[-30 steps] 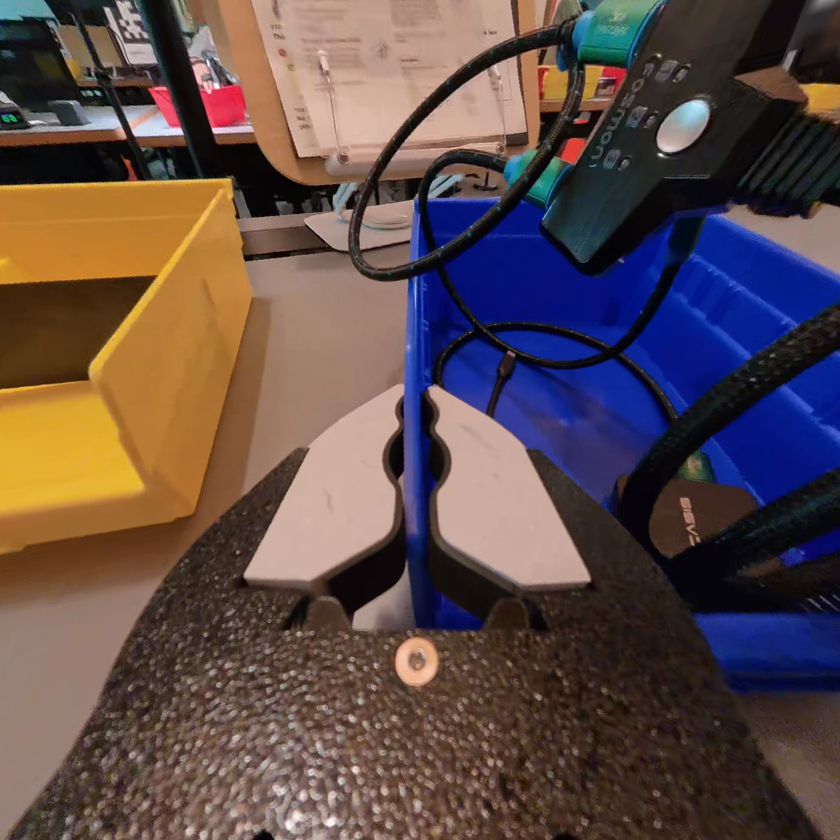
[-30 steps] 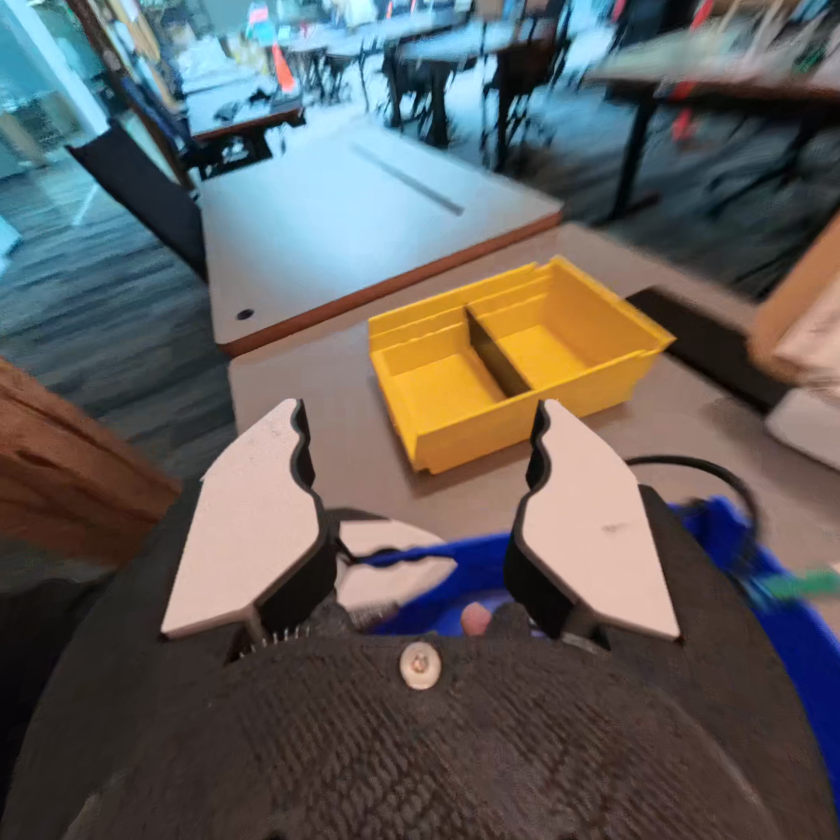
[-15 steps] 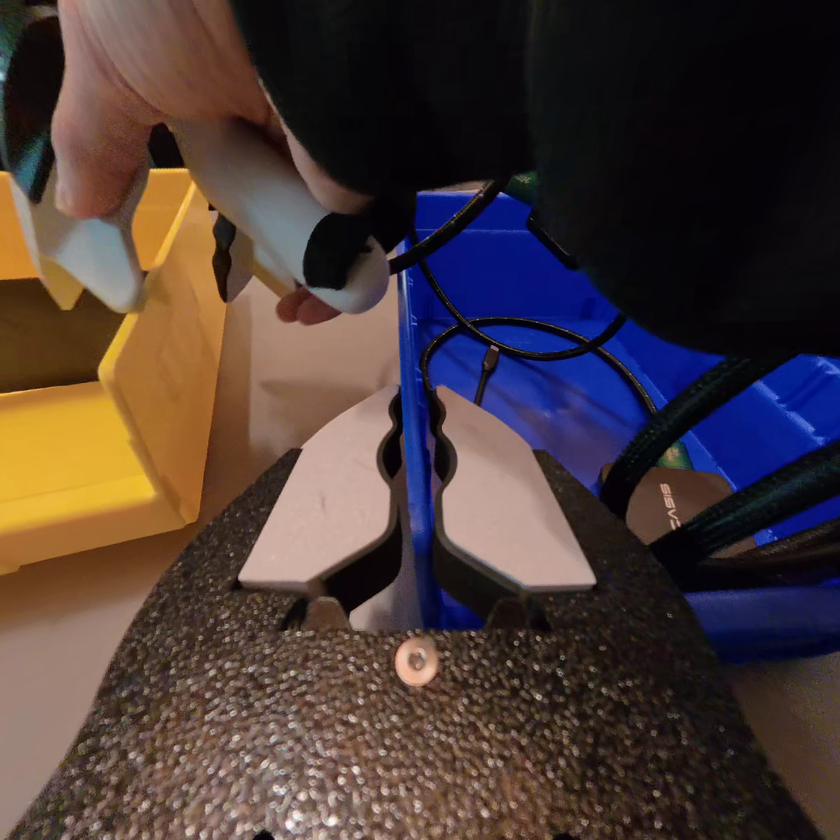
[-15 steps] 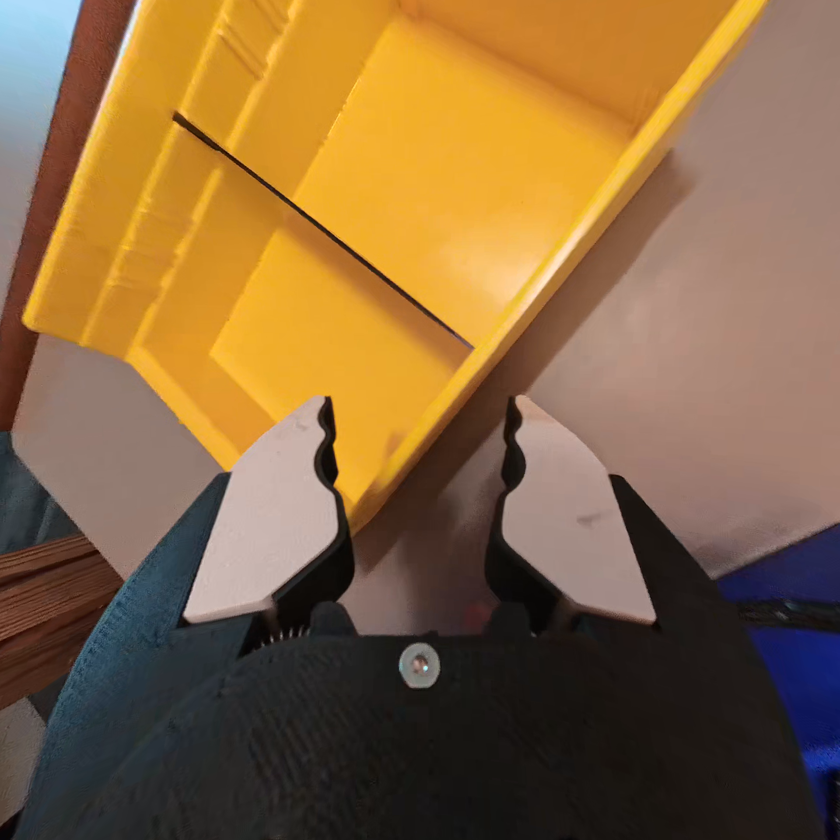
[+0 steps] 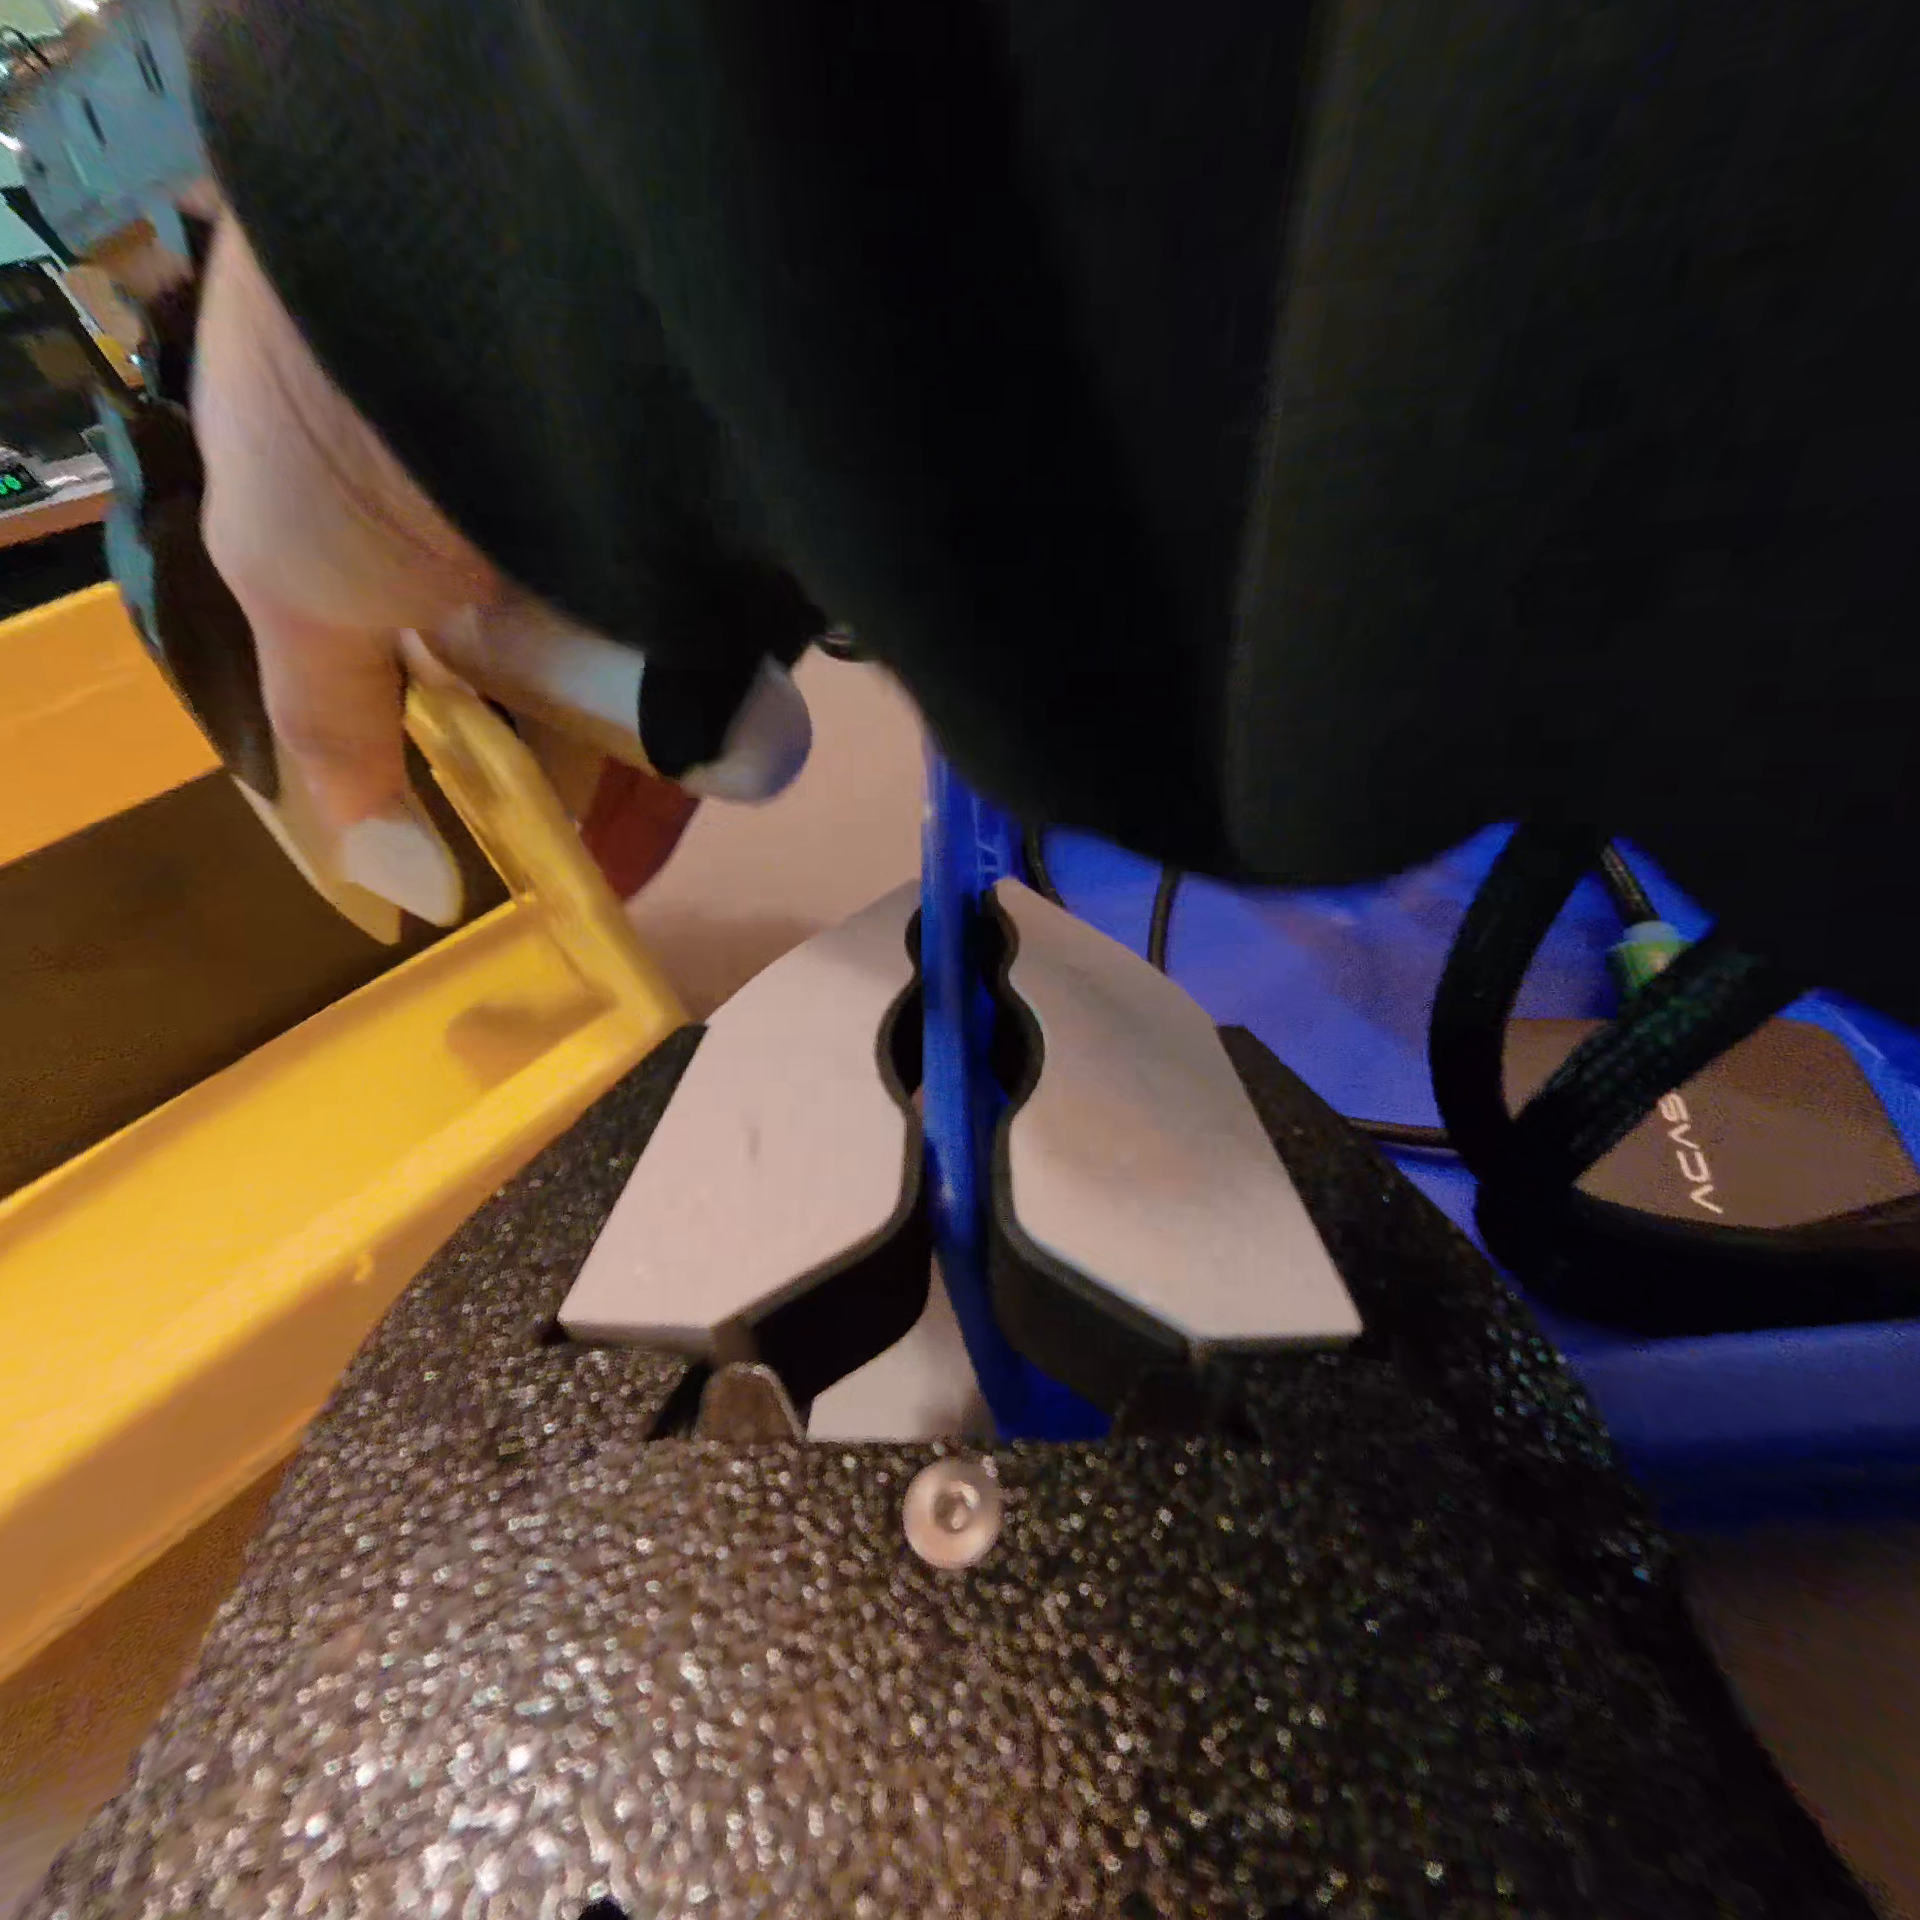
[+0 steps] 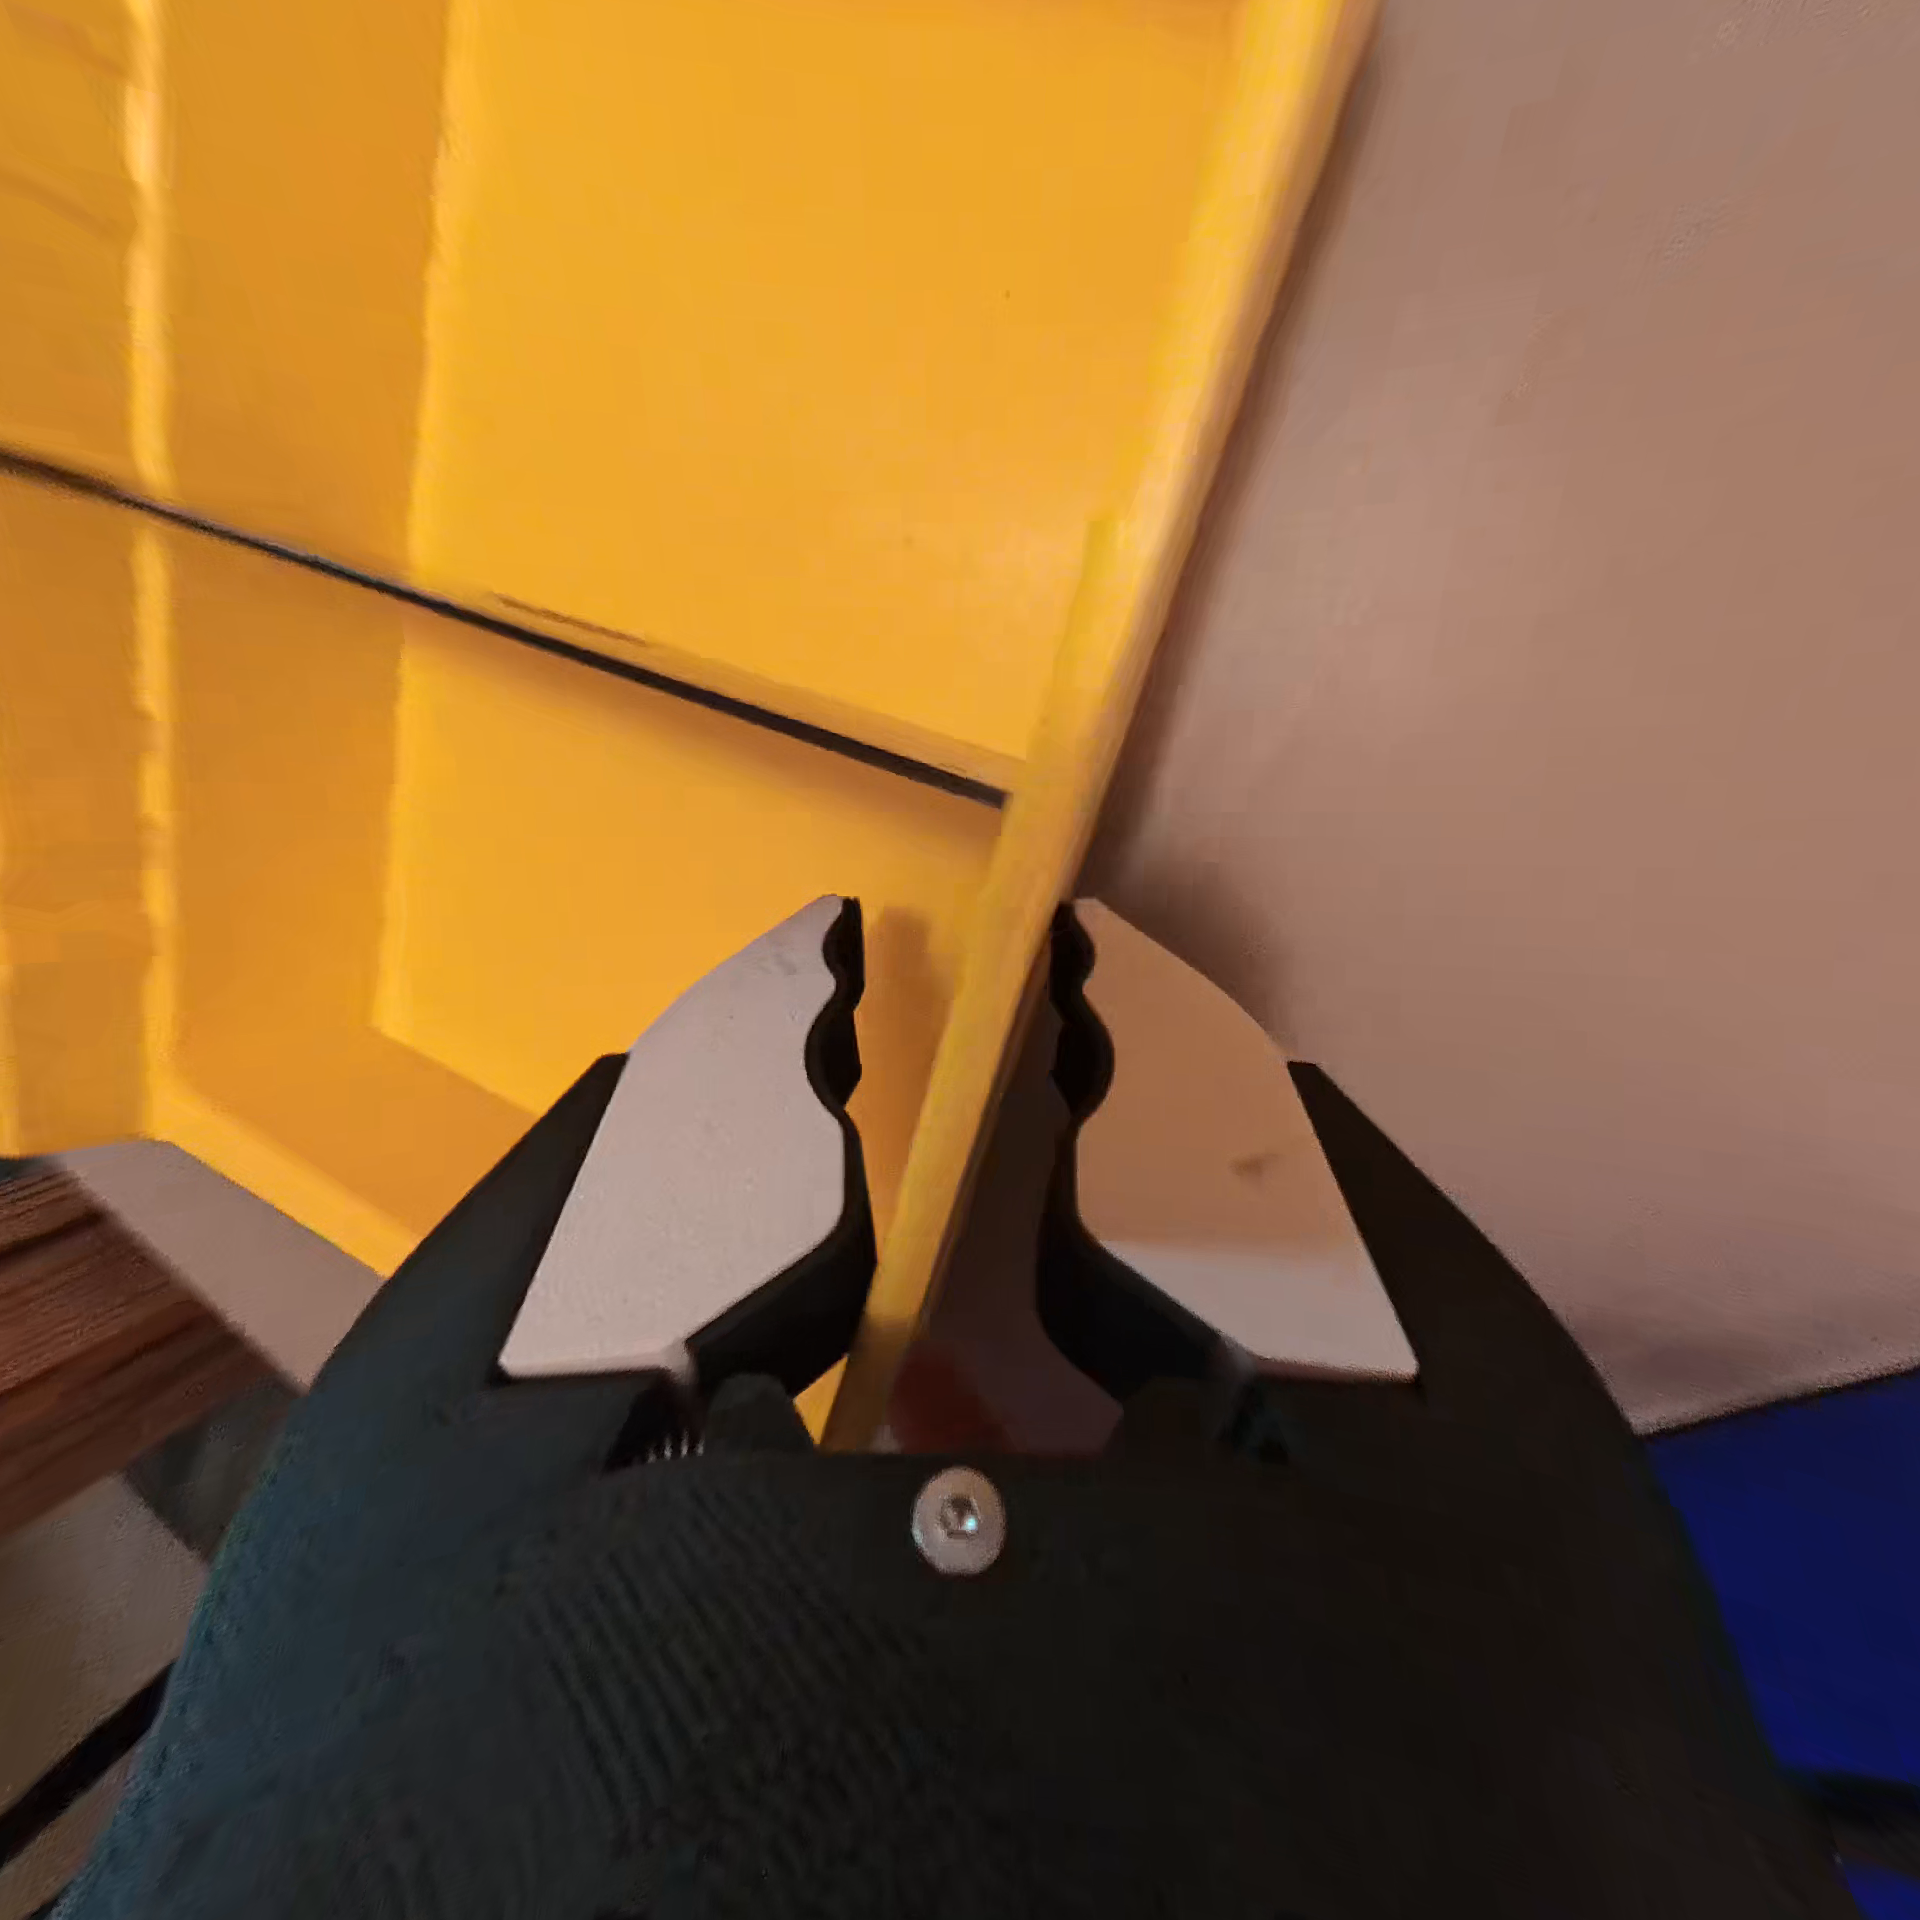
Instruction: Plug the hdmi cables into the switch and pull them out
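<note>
My left gripper (image 5: 954, 1013) is shut on the left wall of the blue bin (image 5: 951, 1101), with both pads on it. A black switch box (image 5: 1714, 1132) and black braided HDMI cables (image 5: 1621, 1049) lie inside the bin. My right gripper (image 6: 956, 935) is open and straddles the right wall of the yellow bin (image 6: 1143, 582). Its right pad (image 6: 1070, 997) is against the wall, and its left pad (image 6: 842, 997) stands clear of it. The right gripper also shows in the left wrist view (image 5: 571, 810), held by a hand at the yellow bin (image 5: 260, 1195).
A black sleeve (image 5: 1143, 416) fills the top of the left wrist view. The yellow bin has a thin dark divider (image 6: 623, 655) and nothing in it. Beige table top (image 6: 1558, 727) lies between the bins. The blue bin's corner (image 6: 1787, 1558) shows at the lower right.
My right gripper has come down over the yellow bin's wall and its jaws have narrowed around it. My left gripper stays clamped on the blue bin's wall, and the yellow bin now looks closer.
</note>
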